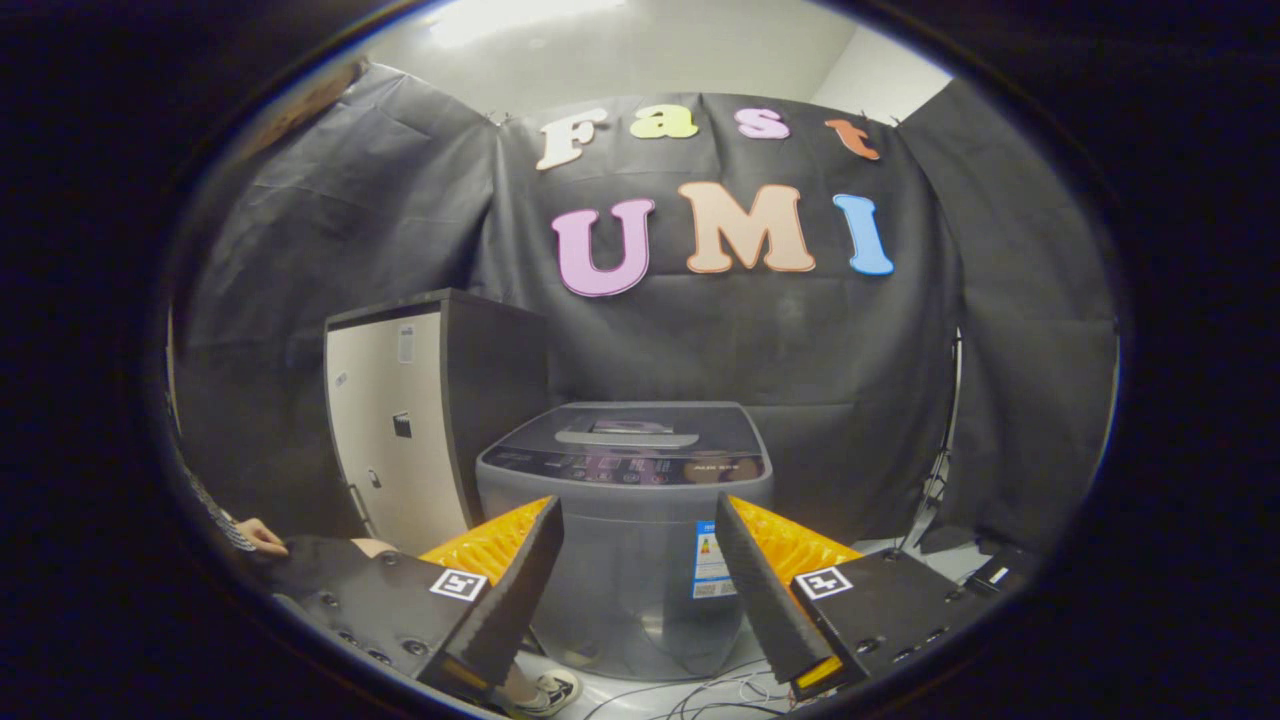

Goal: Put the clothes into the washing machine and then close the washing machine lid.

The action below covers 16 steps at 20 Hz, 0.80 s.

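A grey top-loading washing machine [625,520] stands on the floor beyond my fingers, its front showing between them. Its dark lid [630,425] lies flat and shut on top, with a control panel along its front edge. My gripper [637,525] is open, held well back from the machine, with nothing between its fingers. No clothes can be seen from here.
A tall cabinet [420,420] with a pale door stands just left of the washing machine. A person's hand [262,538] shows beside the left finger, and a shoe [545,692] shows on the floor below it. Loose cables [720,695] lie on the floor in front of the machine.
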Each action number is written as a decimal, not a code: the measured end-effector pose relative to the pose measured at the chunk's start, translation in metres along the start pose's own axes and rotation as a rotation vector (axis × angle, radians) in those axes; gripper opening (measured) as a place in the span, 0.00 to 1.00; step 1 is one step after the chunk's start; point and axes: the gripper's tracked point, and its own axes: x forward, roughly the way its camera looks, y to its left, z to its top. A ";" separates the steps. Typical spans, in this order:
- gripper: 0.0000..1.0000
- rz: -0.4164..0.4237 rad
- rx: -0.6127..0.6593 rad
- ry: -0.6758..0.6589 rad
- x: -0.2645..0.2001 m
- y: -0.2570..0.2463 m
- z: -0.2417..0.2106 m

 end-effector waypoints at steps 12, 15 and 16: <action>0.96 -0.015 0.008 0.006 0.000 -0.005 -0.002; 0.96 -0.022 0.009 0.004 -0.001 -0.006 -0.003; 0.96 -0.023 0.009 0.005 -0.001 -0.006 -0.003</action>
